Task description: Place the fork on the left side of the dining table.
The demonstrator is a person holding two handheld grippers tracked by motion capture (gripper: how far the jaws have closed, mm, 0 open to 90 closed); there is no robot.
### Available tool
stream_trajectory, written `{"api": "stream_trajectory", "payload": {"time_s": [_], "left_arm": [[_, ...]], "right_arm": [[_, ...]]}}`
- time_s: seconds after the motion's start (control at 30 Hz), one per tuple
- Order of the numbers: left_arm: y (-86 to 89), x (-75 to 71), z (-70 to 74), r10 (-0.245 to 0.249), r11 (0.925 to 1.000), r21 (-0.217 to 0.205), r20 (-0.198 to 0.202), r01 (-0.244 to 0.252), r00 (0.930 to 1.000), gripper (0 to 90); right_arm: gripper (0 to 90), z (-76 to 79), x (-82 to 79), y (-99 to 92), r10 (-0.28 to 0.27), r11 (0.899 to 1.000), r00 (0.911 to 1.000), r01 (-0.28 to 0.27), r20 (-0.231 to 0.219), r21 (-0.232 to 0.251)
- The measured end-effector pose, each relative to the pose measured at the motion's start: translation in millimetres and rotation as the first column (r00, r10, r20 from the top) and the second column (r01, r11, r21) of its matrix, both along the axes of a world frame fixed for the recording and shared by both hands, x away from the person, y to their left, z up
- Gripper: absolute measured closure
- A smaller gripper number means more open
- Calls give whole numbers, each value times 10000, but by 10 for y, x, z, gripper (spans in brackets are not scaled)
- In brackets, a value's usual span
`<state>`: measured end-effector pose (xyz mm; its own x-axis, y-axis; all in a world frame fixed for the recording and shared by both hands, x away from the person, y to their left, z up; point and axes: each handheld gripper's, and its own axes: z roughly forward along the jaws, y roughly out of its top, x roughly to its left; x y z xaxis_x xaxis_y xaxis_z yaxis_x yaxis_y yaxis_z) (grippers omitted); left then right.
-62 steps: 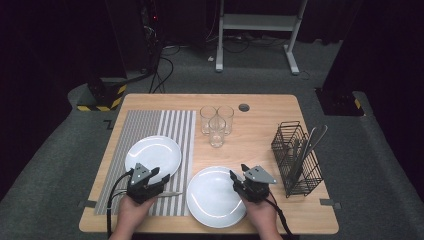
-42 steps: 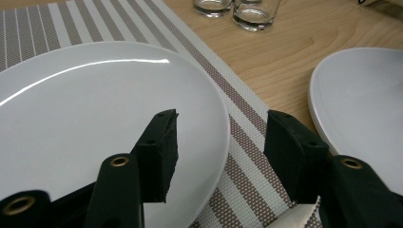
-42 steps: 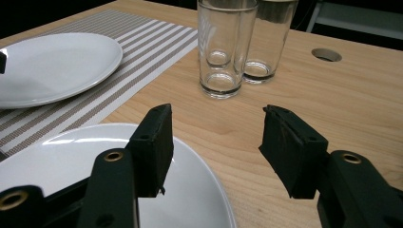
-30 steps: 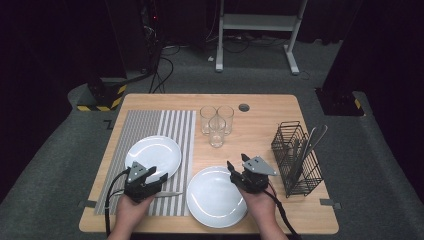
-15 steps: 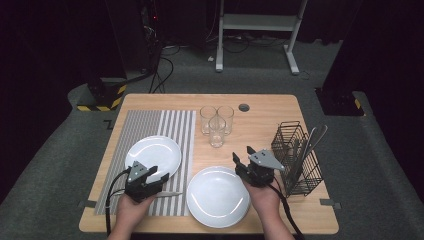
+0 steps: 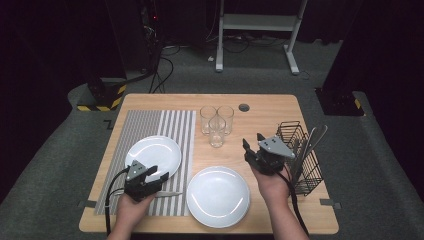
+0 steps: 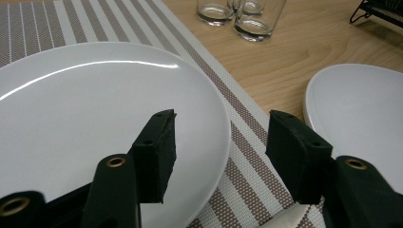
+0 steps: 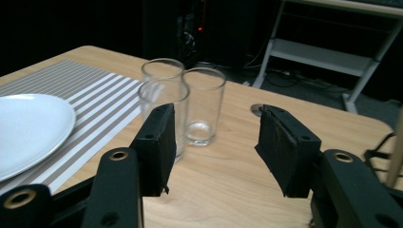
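Dark carpet surrounds the light wooden table point(image 6: 270, 107), where three clear drinking glasses point(image 6: 216, 124) are clustered at the middle. Facing them, the right gripper point(image 6: 254, 141) is held above the wood, its jaws apart, just closing slightly on nothing. Beside the round white plate point(image 6: 153, 153) on the striped placemat point(image 6: 145, 122), the left gripper point(image 6: 158, 174) is held apart, empty

Knife point(image 7: 285, 219) cut off by edge, cutlery point(image 6: 309, 145) indistinct
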<state>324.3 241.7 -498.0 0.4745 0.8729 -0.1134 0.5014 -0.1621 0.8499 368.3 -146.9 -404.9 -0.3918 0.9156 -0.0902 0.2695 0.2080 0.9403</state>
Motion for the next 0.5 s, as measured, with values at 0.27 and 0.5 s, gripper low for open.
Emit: {"api": "stream_trajectory", "payload": {"time_s": [0.27,0.5], "left_arm": [[19,7,-15,38,10000,-75,-63,-38,10000,434],[47,18,-20,40,9996,-288,-139,-44,9999,438]], "right_arm": [[497,110,57,-123,-388,9992,9990,390,237,-66],[524,231,91,-195,-551,9985,9979,553,348,-62]]}}
